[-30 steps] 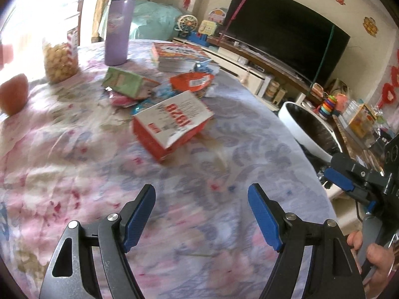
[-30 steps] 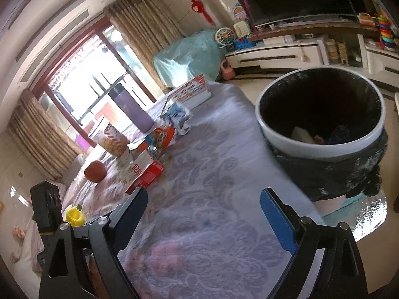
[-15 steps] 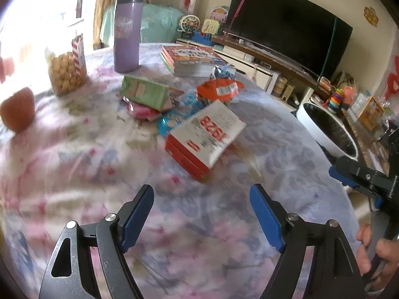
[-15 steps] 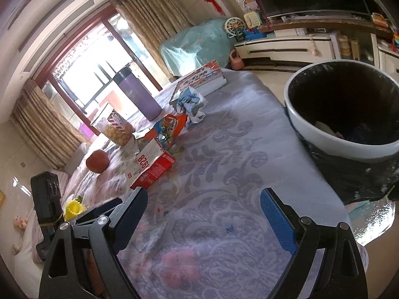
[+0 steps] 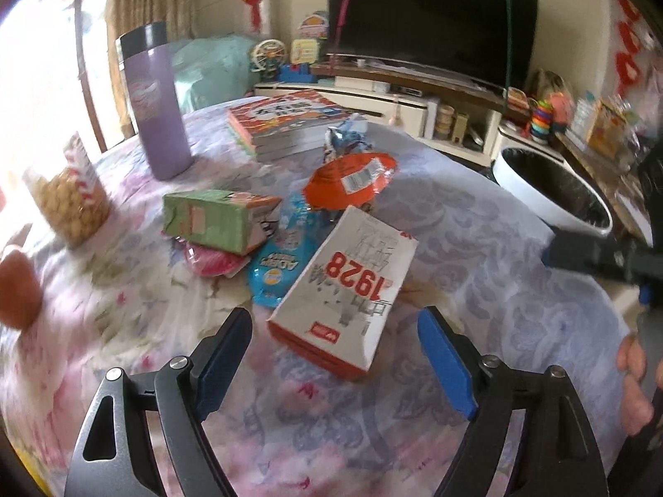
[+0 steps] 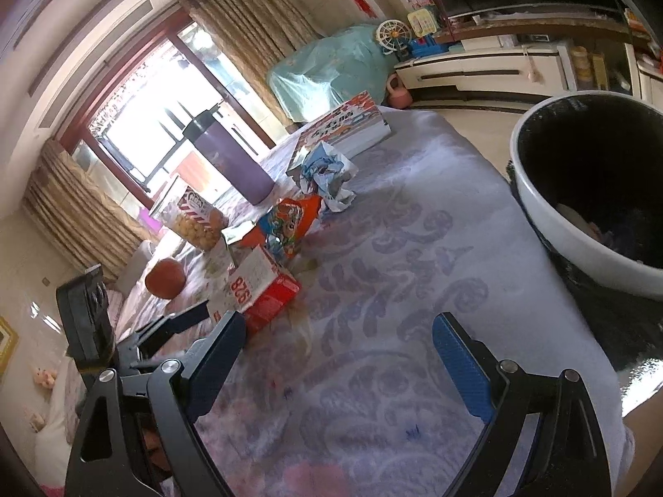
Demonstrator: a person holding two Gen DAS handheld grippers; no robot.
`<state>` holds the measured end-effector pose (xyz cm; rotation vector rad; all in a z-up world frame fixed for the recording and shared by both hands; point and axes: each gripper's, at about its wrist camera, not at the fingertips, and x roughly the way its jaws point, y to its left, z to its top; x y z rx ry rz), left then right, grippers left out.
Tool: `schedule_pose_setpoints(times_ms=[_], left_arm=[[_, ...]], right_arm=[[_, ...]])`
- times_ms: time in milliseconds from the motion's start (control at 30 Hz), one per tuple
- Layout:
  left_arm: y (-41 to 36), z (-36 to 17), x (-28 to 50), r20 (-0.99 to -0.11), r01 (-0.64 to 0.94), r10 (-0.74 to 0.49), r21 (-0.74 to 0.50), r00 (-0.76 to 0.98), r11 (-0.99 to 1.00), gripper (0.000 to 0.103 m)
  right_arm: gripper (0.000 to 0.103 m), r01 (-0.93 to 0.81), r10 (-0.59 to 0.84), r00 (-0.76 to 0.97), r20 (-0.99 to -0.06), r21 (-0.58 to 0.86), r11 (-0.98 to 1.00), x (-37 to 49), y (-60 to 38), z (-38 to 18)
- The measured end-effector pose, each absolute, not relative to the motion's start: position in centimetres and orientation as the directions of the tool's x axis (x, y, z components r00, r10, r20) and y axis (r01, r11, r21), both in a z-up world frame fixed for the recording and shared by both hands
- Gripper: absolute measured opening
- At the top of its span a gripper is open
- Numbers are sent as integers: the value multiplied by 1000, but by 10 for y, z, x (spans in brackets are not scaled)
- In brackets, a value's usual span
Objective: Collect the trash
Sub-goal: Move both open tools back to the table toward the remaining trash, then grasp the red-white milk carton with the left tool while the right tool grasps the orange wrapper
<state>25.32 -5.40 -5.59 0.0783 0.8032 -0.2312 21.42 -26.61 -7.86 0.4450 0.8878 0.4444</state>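
Note:
A white and red "1928" box (image 5: 348, 290) lies on the flowered tablecloth just beyond my left gripper (image 5: 335, 331), which is open, its pads either side of the box's near end without touching it. Behind it lie a blue wrapper (image 5: 275, 269), a green carton (image 5: 215, 221), a pink packet (image 5: 209, 261), an orange packet (image 5: 352, 178) and a crumpled blue-white wrapper (image 6: 327, 174). My right gripper (image 6: 337, 331) hovers open and empty over the cloth, with the box (image 6: 265, 285) ahead to its left. The white bin (image 6: 580, 190) with a black liner stands off the table's right edge.
A purple flask (image 5: 155, 103), a stack of books (image 5: 290, 124), a jar of round snacks (image 5: 70, 203) and an orange fruit (image 6: 165, 279) also sit on the table. A TV and low cabinet line the far wall. A hand (image 5: 634, 385) shows at the right edge.
The left gripper has moved toward the "1928" box and rolled, so the box now sits just ahead between its pads. The right view has swung left, shifting the bin to the right edge.

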Motion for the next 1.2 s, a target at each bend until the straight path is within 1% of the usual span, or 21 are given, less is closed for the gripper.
schedule_pose_setpoints(times_ms=[33,67,100,233,333,433,533,600,700,767,800,967,1200], left_arm=[[-55,-57,253,-720,241,-179,-16,670,970,72],[-55,-59,254,-723,249,-186,-20,666,968,52],[-54,-61,254,-733,256,-197,-33,651,966,54],[-44,-61,243,-725,235,-203,-58,658,970,53],[-29,-59,232,-719,179,-195,-99,667,979,53],[-8,-59,222,-708,98,-200,-182,677,978,53],[1,-61,215,-707,32,-174,-209,686,977,53],[5,-63,213,-703,3,-168,-229,691,973,53],[3,-65,211,-705,-9,-159,-228,691,974,53],[0,-64,211,-704,-7,-155,-222,693,975,53],[-2,-63,211,-703,-4,-159,-224,693,975,53],[-10,-61,209,-695,16,-175,-230,697,973,52],[-30,-52,205,-672,63,-206,-232,711,971,52]], right_arm=[[93,-182,542,554,-632,543,820,217,-265,-79],[93,-180,542,555,-632,545,819,221,-263,-79],[93,-178,543,555,-630,548,817,225,-262,-80],[93,-178,560,545,-624,567,804,243,-249,-82],[93,-185,576,533,-620,579,794,257,-237,-84],[92,-188,594,519,-615,596,781,270,-225,-88],[90,-191,607,501,-617,605,773,281,-212,-94],[84,-191,611,488,-623,607,771,289,-204,-99],[65,-193,611,479,-630,603,774,296,-196,-104],[30,-204,605,468,-644,587,783,299,-190,-106],[25,-208,602,464,-650,580,787,298,-189,-106],[19,-240,603,469,-645,564,790,278,-198,-102],[18,-252,586,513,-627,543,801,246,-234,-83]])
